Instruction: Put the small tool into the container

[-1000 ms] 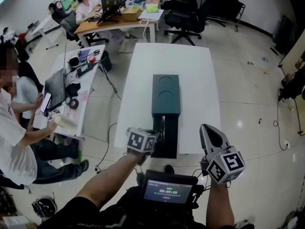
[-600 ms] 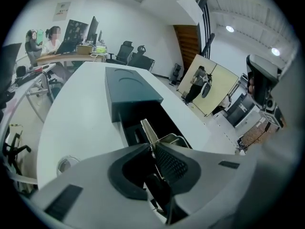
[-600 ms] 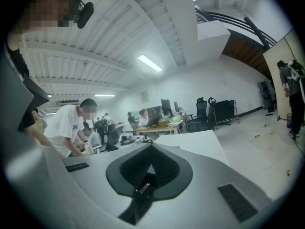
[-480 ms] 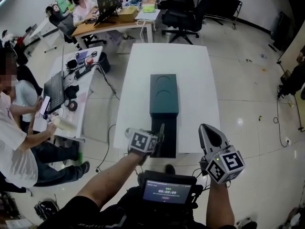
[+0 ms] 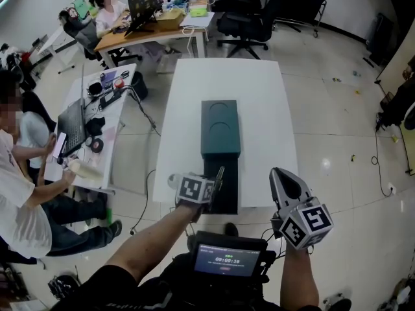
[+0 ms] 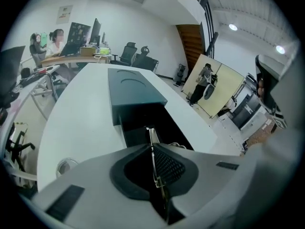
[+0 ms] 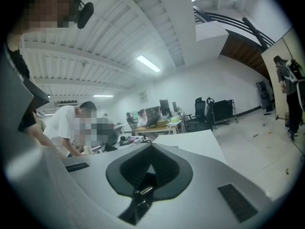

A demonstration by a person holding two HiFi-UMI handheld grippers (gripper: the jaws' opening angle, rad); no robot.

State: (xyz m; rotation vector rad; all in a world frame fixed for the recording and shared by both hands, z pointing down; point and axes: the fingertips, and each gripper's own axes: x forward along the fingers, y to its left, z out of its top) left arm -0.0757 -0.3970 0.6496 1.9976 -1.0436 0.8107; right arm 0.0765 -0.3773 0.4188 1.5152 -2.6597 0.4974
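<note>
White table (image 5: 272,115), green container (image 5: 220,128), black drawer (image 5: 230,188) open

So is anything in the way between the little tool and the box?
Nothing visible. The small tool sits between the left gripper's closing fingers, right over the container's open black drawer.

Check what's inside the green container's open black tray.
The black tray shows only dark interior. The small tool, in the closing jaws of the left gripper, hangs over it. The part under the green lid is covered.
</note>
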